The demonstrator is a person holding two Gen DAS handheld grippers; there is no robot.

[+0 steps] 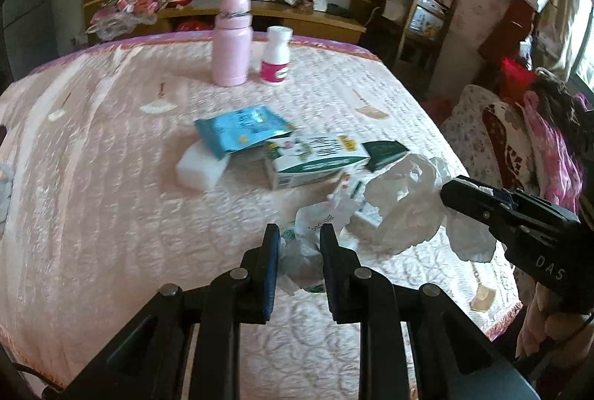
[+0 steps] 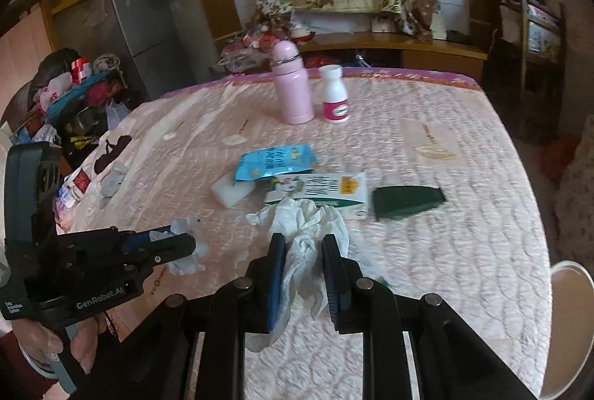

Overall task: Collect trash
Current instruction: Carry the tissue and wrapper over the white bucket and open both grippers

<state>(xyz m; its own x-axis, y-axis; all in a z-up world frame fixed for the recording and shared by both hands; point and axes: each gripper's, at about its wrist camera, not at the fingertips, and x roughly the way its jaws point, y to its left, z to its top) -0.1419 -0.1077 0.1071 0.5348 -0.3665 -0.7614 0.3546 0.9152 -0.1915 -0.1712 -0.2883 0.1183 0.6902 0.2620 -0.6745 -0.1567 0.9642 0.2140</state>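
White tissue (image 2: 302, 251) between tool (image 2: 303, 244) fingers (clamped)

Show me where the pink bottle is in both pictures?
Left wrist view: the pink bottle stands upright near the table's far edge, upper middle, left of centre.
Right wrist view: the pink bottle stands upright at the far edge, upper middle, close to centre.
Shared landmark: the small white bottle with the pink label stands just right of it in both views.
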